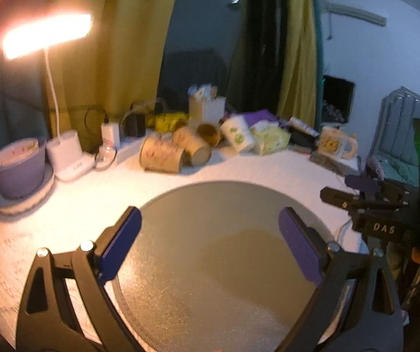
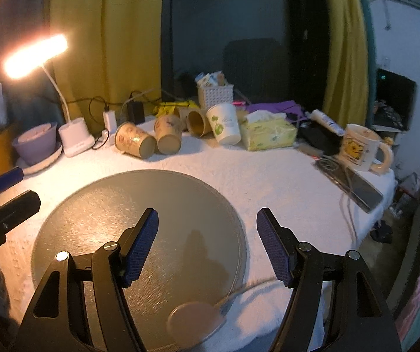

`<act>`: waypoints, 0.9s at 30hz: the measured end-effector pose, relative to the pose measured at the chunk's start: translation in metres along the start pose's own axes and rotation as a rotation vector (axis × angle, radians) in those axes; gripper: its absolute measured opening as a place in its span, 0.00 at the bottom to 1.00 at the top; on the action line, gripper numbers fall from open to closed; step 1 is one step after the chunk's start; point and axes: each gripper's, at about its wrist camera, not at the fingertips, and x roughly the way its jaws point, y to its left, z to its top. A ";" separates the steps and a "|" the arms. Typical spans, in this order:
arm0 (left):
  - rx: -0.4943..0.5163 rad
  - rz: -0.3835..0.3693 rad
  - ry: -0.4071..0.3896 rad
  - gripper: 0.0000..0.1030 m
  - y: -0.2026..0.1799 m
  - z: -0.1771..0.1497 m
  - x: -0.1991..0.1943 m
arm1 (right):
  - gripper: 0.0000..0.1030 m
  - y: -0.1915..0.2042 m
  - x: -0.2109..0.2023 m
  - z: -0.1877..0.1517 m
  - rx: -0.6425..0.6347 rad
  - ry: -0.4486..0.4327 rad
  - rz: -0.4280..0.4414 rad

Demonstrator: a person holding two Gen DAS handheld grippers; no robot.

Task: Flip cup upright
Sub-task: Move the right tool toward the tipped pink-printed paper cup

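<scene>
Several brown paper cups lie on their sides at the back of the white table: one (image 2: 135, 141) (image 1: 161, 154), a second (image 2: 167, 135) (image 1: 193, 145) beside it, and a third (image 2: 198, 123) (image 1: 210, 135) with its mouth facing me. A white cup with green print (image 2: 224, 124) (image 1: 237, 135) leans next to them. My left gripper (image 1: 210, 226) is open and empty above the round grey mat (image 1: 210, 205). My right gripper (image 2: 207, 228) is open and empty above the same mat (image 2: 107, 205). Both are well short of the cups.
A lit desk lamp (image 2: 74, 139) and a purple bowl (image 2: 35, 142) stand back left. A tissue pack (image 2: 268, 133), a yellow-print mug (image 2: 362, 148) and a phone (image 2: 353, 184) sit right. A white basket (image 2: 215, 95) stands behind the cups. The table edge drops at right.
</scene>
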 end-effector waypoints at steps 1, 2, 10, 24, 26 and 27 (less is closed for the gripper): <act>-0.026 0.009 0.034 0.93 0.005 0.003 0.009 | 0.71 -0.004 0.007 0.003 0.001 0.004 0.011; -0.043 0.015 0.055 0.93 0.006 0.003 0.015 | 0.71 -0.009 0.016 0.006 0.003 0.009 0.018; -0.165 0.037 0.196 0.93 0.025 0.027 0.071 | 0.71 -0.033 0.072 0.039 0.002 0.063 0.082; -0.312 0.085 0.272 0.93 0.059 0.069 0.168 | 0.71 -0.071 0.139 0.098 0.037 0.105 0.123; -0.305 0.110 0.275 0.93 0.062 0.076 0.185 | 0.71 -0.075 0.147 0.104 0.047 0.105 0.133; -0.328 0.105 0.287 0.93 0.065 0.077 0.192 | 0.71 -0.077 0.151 0.107 0.055 0.108 0.135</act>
